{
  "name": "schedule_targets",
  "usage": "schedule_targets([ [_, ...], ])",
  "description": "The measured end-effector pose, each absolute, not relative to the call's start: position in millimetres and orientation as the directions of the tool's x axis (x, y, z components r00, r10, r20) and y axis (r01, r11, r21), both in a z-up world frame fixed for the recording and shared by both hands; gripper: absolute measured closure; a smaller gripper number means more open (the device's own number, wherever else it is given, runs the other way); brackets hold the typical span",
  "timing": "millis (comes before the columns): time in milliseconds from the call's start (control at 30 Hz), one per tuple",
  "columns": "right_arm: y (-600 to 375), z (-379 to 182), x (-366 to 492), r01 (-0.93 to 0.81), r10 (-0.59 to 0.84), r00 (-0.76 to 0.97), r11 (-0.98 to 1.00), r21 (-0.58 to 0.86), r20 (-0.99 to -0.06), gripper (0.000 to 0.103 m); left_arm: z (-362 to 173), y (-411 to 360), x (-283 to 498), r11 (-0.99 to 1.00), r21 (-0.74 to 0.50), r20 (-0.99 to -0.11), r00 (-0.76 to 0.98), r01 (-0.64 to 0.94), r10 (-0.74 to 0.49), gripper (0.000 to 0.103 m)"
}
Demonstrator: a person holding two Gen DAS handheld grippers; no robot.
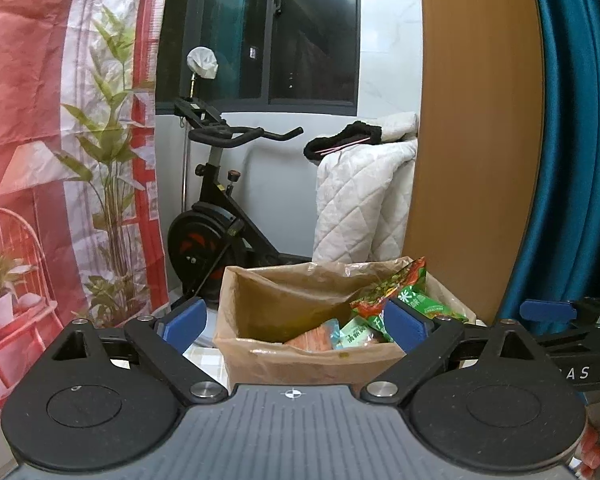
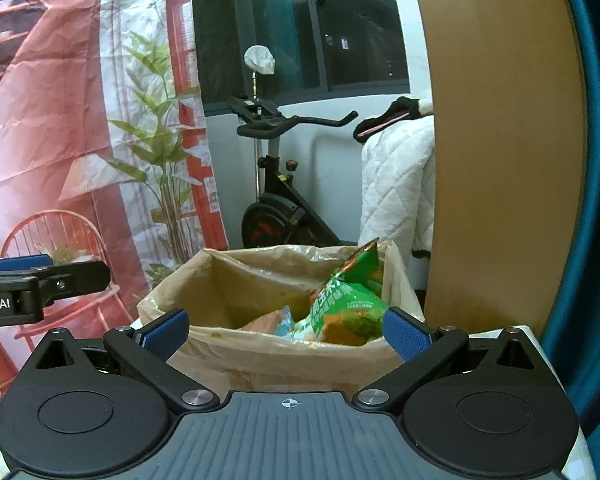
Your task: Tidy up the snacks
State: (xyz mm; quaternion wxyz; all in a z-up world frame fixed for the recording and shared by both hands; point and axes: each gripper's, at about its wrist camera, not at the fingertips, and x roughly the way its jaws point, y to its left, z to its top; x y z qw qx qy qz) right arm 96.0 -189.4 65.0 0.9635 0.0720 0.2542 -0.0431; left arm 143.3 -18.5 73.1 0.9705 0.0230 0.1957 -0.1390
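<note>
Left wrist view: the left gripper [image 1: 296, 326] stands wide open with nothing between its blue pads. Just ahead sits a box [image 1: 300, 364] lined with a brown bag [image 1: 284, 292]. Inside, against its right side, lie snack packs: a red-green pack [image 1: 396, 284] standing tallest, an orange one [image 1: 312, 338] low in the middle.

Right wrist view: the right gripper [image 2: 286, 330] is also wide open and empty. The box [image 2: 284, 368] holds a green pack [image 2: 348, 304] upright at right, with the orange pack [image 2: 266, 322] lower beside it. The left gripper's arm [image 2: 32, 284] shows at the left edge.

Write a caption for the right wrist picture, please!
Open right gripper hovers before a bag-lined box holding green snack packets.
</note>
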Motion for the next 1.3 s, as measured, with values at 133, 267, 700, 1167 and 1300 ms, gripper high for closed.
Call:
schedule_targets([
  [133, -190, 65, 91, 0.125, -0.049, 0.866, 0.985, 0.12, -0.498, 0.001, 72, -20, 139, 0.967, 0.009, -0.389, 0.892, 0.255, -0.232, 0.006],
  [267, -192, 65, 89, 0.128, -0.051, 0.869, 0.984, 0.123, -0.493, 0.001, 72, -19, 135, 0.97, 0.021, -0.388, 0.896, 0.242, -0.216, 0.006],
  [700, -193, 67, 85, 0.134, -0.053, 0.873, 0.982, 0.133, -0.485, 0.001, 76, -18, 128, 0.975, 0.058, -0.366, 0.914, 0.212, -0.177, 0.006],
  [1167, -195, 71, 80, 0.148, -0.069, 0.874, 0.981, 0.128, -0.482, 0.001, 78, -19, 123, 0.977, 0.071, -0.365, 0.917, 0.2, -0.161, 0.006],
  [1300, -194, 72, 80, 0.152, -0.076, 0.874, 0.981, 0.122, -0.48, 0.001, 79, -20, 122, 0.978, 0.074, -0.365, 0.918, 0.196, -0.156, 0.006],
])
